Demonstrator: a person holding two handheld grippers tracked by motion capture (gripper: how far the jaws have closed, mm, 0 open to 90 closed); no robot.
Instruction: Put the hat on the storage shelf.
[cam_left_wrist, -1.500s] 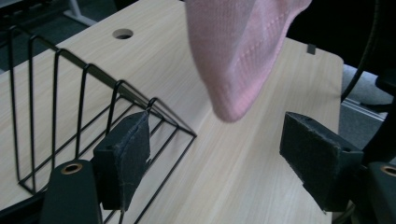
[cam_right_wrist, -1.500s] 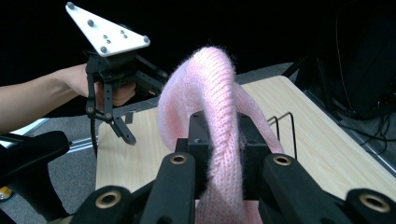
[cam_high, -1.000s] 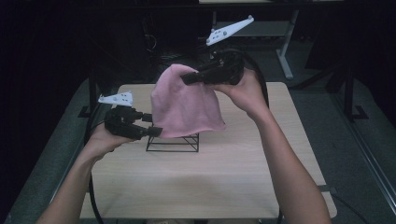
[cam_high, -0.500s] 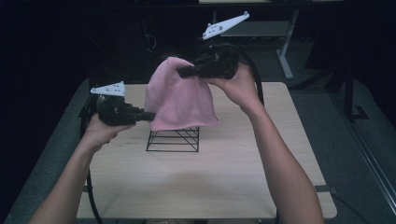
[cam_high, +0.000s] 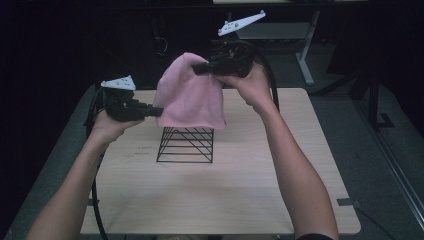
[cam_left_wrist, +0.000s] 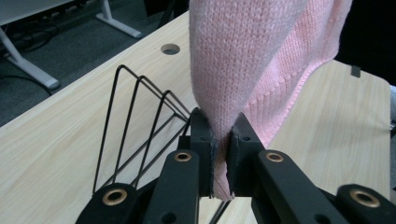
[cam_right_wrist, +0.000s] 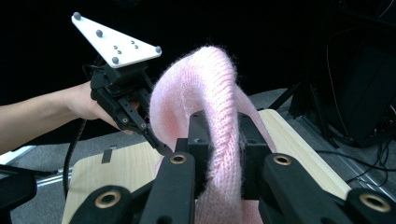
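Two grippers pinch the pink knit cloth (cam_high: 190, 97) above the wire rack (cam_high: 186, 145) on the table (cam_high: 240, 190): left gripper (cam_left_wrist: 220, 161) clamped on a low edge, right gripper (cam_right_wrist: 218, 144) on the top fold. Pulling apart could slip the thin left-hand bite free, or snag the hem on the rack's wires.

Dim room, black surroundings; lit tabletop, soft shadows, mild close-up blur.

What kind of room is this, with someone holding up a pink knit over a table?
Probably a lab or office workroom set up for recording. A plain wooden table with a cable hole stands in a dark room, desk legs and loose cables sit behind it, and each hand-held gripper carries a marker plate.
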